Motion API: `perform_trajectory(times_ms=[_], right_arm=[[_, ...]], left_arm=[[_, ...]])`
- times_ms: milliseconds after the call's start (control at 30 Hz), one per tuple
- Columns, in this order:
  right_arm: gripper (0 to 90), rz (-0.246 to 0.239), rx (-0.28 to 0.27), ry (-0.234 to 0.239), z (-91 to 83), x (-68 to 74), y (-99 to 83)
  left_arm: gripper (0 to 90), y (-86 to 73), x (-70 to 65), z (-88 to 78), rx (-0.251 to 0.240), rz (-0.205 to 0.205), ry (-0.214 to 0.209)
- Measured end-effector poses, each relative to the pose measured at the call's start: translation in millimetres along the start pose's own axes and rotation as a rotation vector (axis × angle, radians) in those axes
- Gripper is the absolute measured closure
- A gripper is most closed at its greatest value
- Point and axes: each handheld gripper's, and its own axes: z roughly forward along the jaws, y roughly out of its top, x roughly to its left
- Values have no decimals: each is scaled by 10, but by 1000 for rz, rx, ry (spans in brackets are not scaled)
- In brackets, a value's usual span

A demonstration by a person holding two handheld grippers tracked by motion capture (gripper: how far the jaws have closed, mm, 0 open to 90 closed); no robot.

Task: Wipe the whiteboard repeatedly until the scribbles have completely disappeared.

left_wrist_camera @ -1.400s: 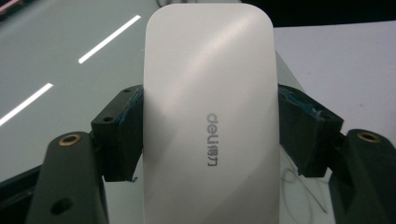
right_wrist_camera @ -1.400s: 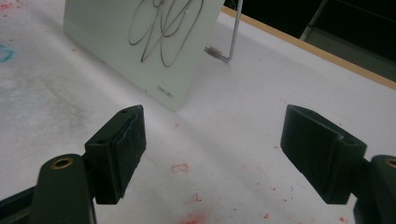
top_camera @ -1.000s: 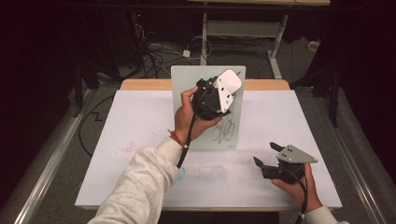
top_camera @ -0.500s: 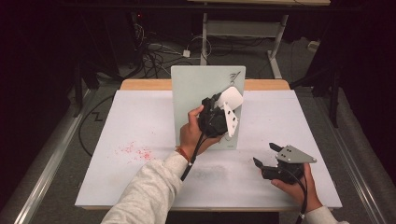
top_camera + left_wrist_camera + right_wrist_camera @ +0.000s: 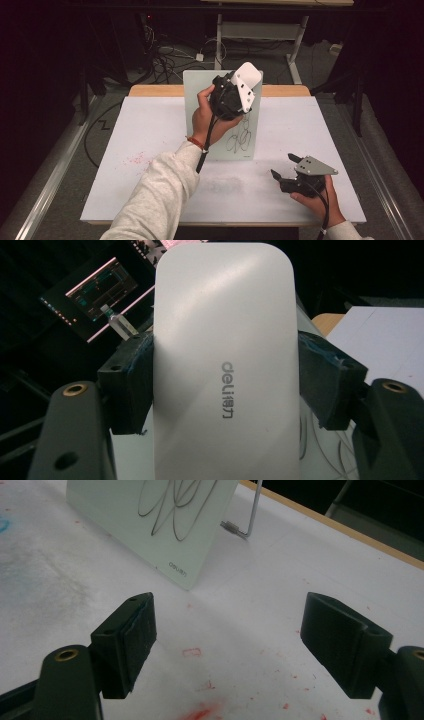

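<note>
My left gripper (image 5: 239, 90) clamps a white deli whiteboard eraser (image 5: 225, 370) between both pads, raised before the upper part of the standing glass whiteboard (image 5: 222, 145) and its black scribbles (image 5: 239, 136). My right gripper (image 5: 230, 645) rests spread wide, holding nothing, the board's lower corner just ahead of its jaws.

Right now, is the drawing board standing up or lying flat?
Standing, tilted back: the board rests on its lower edge, propped by a wire stand.
</note>
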Motion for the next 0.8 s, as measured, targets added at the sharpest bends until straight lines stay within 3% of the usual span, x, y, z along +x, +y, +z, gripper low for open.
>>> perform_trajectory(times_ms=[267, 433, 533, 567, 600, 633, 700, 800], right_arm=[[231, -7, 0, 6, -11, 2, -1], [230, -14, 2, 10, -5, 6, 1], [230, -17, 4, 10, -2, 12, 2], [231, -19, 4, 9, -2, 11, 3], [231, -16, 4, 7, -1, 12, 2], [231, -17, 5, 9, -2, 8, 0], [231, -14, 7, 9, -2, 4, -3], [231, -7, 7, 11, 0, -3, -8]], left_arm=[[293, -176, -433, 37, 13, 71, -22], [293, -272, -608, 36, 25, 109, -23], [293, -238, -540, 34, 21, 86, -48], [293, -214, -510, 32, 20, 90, -34], [293, -155, -421, 29, 21, 96, 8], [293, -155, -421, 29, 21, 96, 8], [293, -101, -273, 25, 7, 52, -9], [293, -20, -131, 22, 4, 22, 17]])
